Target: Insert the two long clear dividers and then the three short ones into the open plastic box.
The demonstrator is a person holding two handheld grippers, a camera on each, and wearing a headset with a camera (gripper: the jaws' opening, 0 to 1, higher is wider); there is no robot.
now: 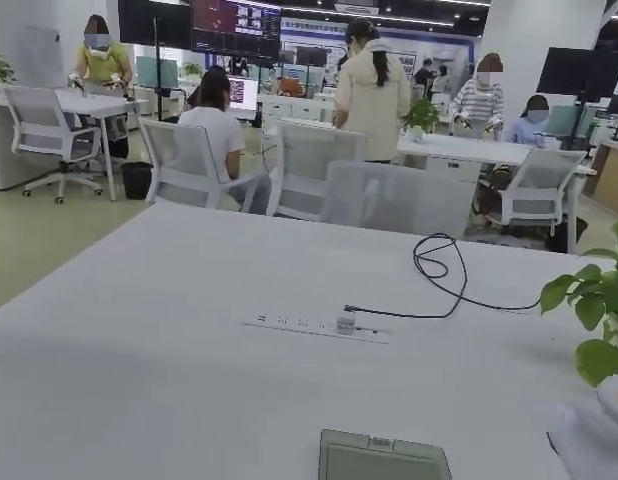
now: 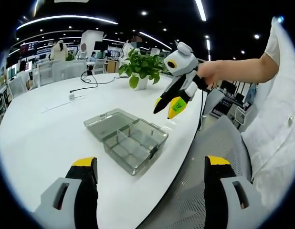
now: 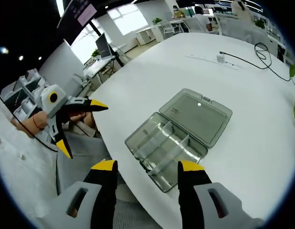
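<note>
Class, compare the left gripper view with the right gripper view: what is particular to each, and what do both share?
Left gripper view: the right hand-held gripper, open, and a plant's white pot. Right gripper view: the left hand-held gripper, jaws wide apart. Both: the open plastic box on the white table.

On the white counter [image 1: 139, 350] are set an open plastic box [image 3: 197, 117] near the front edge, a power strip [image 1: 314, 325], a black cable [image 1: 439, 275] and a potted plant [image 2: 140, 71].

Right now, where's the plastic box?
In the left gripper view the plastic box sits open at the near edge of the white table, just ahead of the left gripper, potted plant beyond it.
</note>
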